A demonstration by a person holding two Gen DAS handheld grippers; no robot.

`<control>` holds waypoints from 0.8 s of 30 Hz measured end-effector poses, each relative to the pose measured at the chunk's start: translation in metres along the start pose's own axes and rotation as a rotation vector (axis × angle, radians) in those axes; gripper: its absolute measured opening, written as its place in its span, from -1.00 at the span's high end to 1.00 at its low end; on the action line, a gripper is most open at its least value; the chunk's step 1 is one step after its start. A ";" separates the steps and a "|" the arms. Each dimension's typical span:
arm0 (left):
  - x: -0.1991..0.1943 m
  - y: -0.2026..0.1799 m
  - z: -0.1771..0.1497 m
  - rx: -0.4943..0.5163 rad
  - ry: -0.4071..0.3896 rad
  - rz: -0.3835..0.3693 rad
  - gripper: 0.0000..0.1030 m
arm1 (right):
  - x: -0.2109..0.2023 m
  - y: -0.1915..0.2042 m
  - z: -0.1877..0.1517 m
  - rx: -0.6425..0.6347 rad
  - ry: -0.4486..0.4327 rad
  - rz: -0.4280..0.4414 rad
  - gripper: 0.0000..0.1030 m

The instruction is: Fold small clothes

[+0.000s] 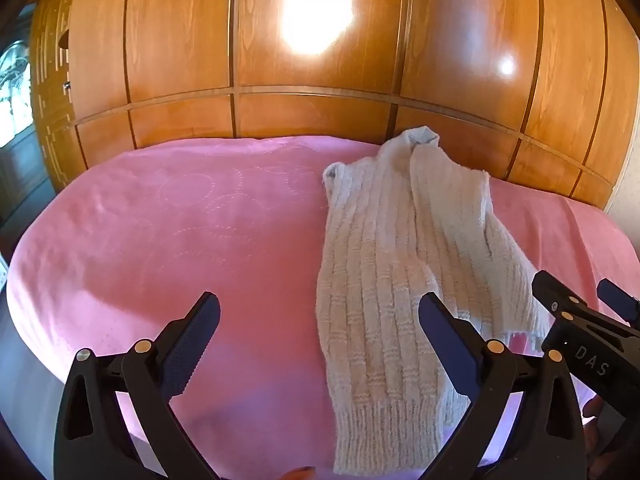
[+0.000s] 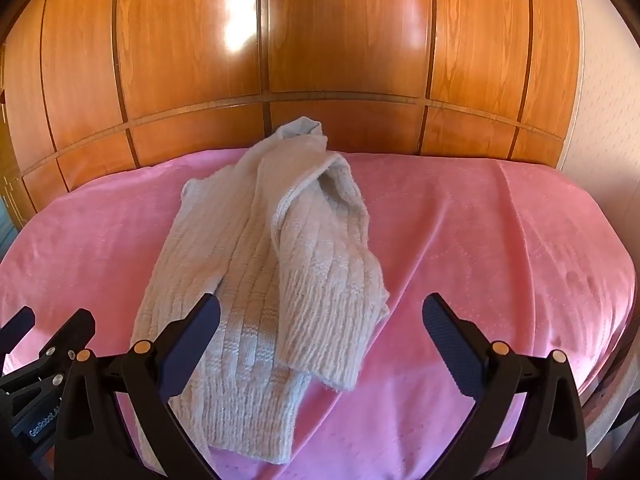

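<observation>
A cream ribbed-knit sweater point(image 2: 264, 300) is seen partly folded, one sleeve laid across it, at frame centre on the pink bedspread point(image 2: 480, 240). Both the left gripper point(image 1: 320, 340) and right gripper point(image 2: 320, 340) are held with jaws spread wide, nothing gripped.

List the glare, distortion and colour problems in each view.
Left wrist view: blown-out glare patch on the wooden wardrobe, a smaller glint to its right; fisheye bows the pink bedspread; purple cast near the bottom edge. Right wrist view: milder glare up left; same bowing; the knitted sweater stays sharp.
</observation>
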State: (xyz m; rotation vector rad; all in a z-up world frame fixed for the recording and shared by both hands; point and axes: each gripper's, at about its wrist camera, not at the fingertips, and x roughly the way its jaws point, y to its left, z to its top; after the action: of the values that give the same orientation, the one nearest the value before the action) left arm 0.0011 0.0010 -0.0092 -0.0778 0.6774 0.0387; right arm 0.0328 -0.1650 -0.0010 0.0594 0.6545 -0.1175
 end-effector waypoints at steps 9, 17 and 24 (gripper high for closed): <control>0.000 0.004 -0.001 -0.005 0.002 0.001 -0.91 | -0.005 0.005 0.000 -0.007 -0.007 0.022 -0.96; 0.000 0.006 -0.002 -0.006 0.005 0.001 -0.91 | -0.005 0.007 -0.001 -0.009 -0.006 0.038 -0.96; -0.002 0.006 -0.003 -0.006 0.004 0.001 -0.91 | -0.008 0.008 0.000 -0.006 -0.015 0.047 -0.96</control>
State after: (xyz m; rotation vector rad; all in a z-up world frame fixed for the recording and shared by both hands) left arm -0.0024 0.0069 -0.0108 -0.0838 0.6812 0.0416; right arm 0.0277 -0.1567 0.0035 0.0680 0.6382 -0.0706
